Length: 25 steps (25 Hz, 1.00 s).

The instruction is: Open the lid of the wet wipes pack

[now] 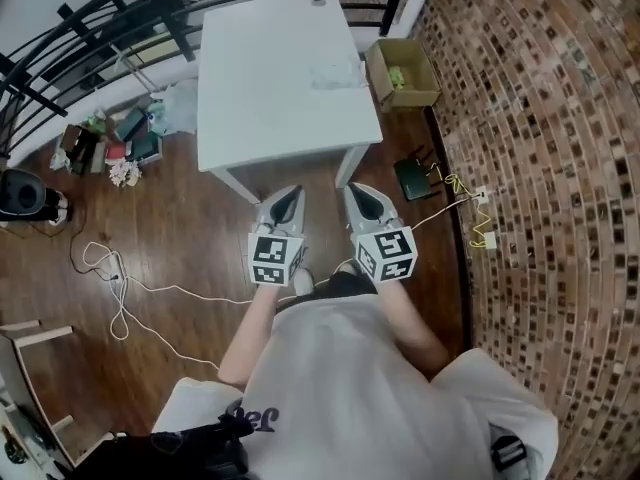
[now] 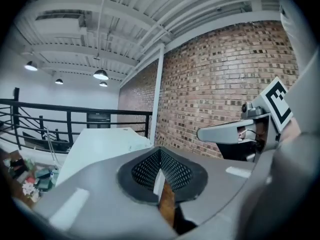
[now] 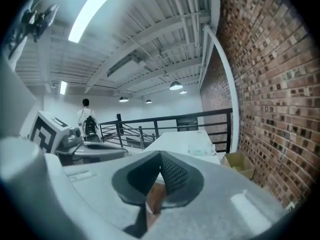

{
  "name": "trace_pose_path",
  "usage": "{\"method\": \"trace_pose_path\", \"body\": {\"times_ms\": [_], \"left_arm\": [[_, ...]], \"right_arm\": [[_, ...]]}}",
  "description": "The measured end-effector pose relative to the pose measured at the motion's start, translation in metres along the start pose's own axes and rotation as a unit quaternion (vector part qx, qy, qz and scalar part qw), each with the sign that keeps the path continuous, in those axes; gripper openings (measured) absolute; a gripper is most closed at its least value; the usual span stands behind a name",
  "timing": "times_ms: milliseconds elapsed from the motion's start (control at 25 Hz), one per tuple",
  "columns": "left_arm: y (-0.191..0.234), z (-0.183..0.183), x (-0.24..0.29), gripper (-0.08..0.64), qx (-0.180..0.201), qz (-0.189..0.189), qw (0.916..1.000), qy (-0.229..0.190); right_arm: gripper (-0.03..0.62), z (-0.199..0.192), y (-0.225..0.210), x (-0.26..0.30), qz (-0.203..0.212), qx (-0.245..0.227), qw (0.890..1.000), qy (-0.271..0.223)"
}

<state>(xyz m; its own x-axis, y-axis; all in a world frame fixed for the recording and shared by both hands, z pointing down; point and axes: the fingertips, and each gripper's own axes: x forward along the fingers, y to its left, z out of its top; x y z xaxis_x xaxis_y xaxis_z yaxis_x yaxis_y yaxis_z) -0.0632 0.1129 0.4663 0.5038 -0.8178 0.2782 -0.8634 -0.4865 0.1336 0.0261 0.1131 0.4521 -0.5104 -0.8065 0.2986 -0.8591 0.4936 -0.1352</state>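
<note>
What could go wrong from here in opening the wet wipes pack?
The wet wipes pack lies near the table's right edge, so a push from a claw might slide it off toward the cardboard box beside that edge.
The left claw and right claw are both shut; arriving shut, they could only nudge the pack.
The white cable trails toward the person's shoe and might snag a step.

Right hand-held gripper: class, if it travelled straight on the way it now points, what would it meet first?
Probably the white table, near its front edge, though depth is unclear. Nothing shows in between.
</note>
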Motion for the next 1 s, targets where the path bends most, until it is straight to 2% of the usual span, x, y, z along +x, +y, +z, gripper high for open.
{"method": "trace_pose_path", "body": {"times_ms": [200,360,440,560,800,1000], "left_arm": [[-0.004,0.038,-0.015,0.015,0.032,0.016,0.9984,-0.045],[-0.012,0.073,-0.01,0.015,0.04,0.014,0.9965,-0.072],[-0.022,0.074,0.001,0.016,0.042,0.014,0.9959,-0.079],[-0.048,0.067,0.017,0.015,0.049,-0.01,0.9963,-0.071],[-0.057,0.069,0.023,0.015,0.041,-0.023,0.9967,-0.066],[-0.064,0.076,0.022,0.015,0.05,-0.031,0.9961,-0.065]], "right_arm": [[-0.009,0.053,-0.001,0.004,0.007,-0.03,0.998,-0.047],[-0.009,0.077,-0.001,0.0,0.019,-0.05,0.996,-0.067],[-0.009,0.071,-0.008,-0.007,0.021,-0.045,0.997,-0.056],[-0.009,0.059,-0.022,-0.016,0.016,-0.032,0.999,-0.041],[-0.009,0.092,-0.017,-0.017,0.019,-0.061,0.995,-0.073],[-0.009,0.1,-0.027,-0.026,0.001,-0.05,0.996,-0.08]]}}
